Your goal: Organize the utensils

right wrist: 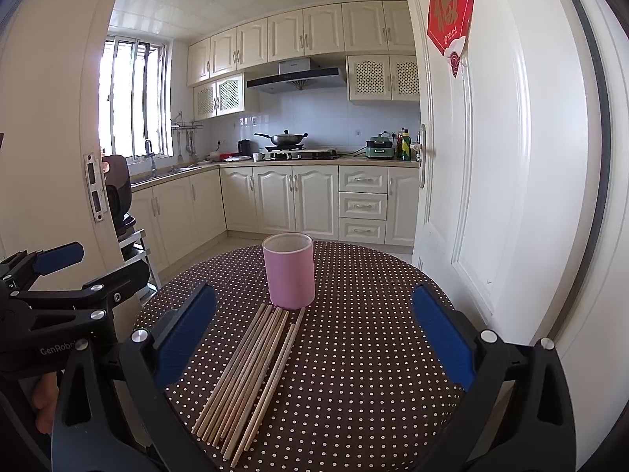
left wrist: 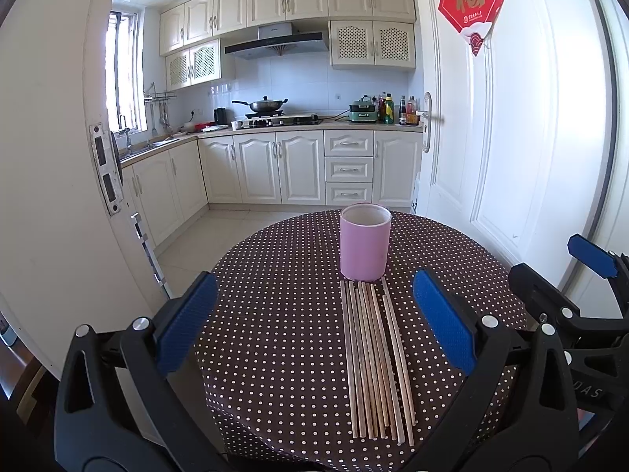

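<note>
Pink cup [left wrist: 365,242] hides its interior; chopsticks [left wrist: 375,358] perhaps touch it.

A bundle of wooden chopsticks [left wrist: 375,362] [right wrist: 251,373] was laid flat, side by side, their far tips just before an upright pink cup [left wrist: 365,242] [right wrist: 289,271].

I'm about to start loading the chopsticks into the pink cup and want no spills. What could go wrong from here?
1. The chopsticks lie packed side by side, so the open left hand-held gripper may pinch several or scatter them.
2. The pink cup stands upright just beyond their tips; a nudge could tip it.
3. Loose sticks might roll off the round table.
</note>
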